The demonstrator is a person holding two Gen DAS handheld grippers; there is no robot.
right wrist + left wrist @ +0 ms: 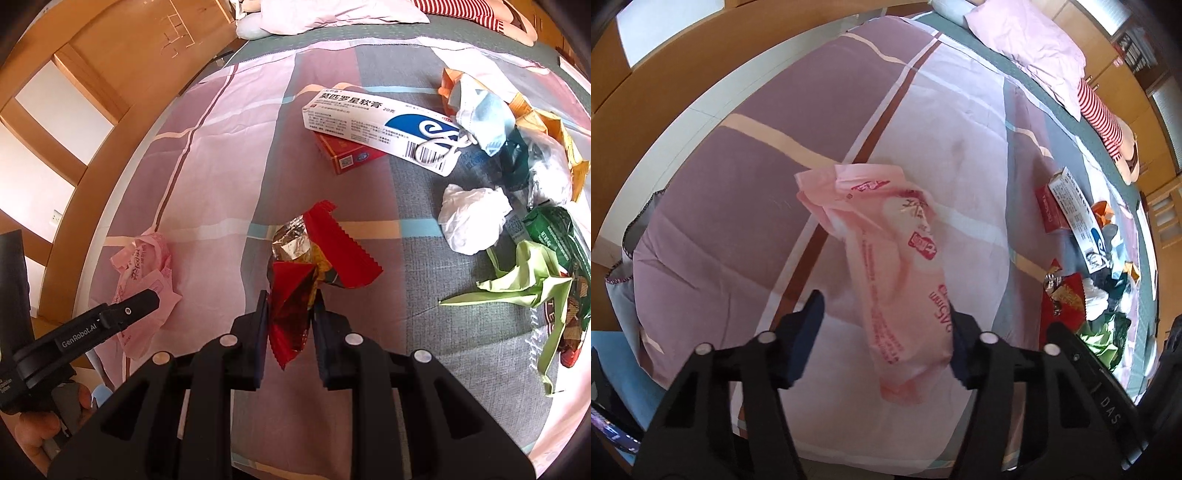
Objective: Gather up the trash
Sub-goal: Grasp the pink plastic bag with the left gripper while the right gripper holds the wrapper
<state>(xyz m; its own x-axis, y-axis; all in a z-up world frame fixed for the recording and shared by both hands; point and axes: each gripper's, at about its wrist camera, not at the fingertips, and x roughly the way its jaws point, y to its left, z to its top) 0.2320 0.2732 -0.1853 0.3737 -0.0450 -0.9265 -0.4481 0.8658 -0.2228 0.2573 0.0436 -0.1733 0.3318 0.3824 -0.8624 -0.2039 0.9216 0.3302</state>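
The right claw (288, 325) was pressed together on a red foil wrapper (295, 295), which stood crumpled between its two dark pads, the silver inside showing at the top. The left claw (882, 343) was half spread around a pink plastic package (886, 266). The package touched the pad on the right side of the left wrist view, while the other pad stood apart from it, so I cannot tell if it was really gripped. In the right wrist view the pink package lay on the bed cover (221, 147), under the left claw's finger.

Further on the bed, a white ointment box (380, 125) lay partly over a red box (343, 155). Beside them were a crumpled white tissue (472, 221), a light green paper (532, 280), a green packet (554, 236) and a blue face mask (484, 118). At the head of the bed was a pink pillow (1027, 40).
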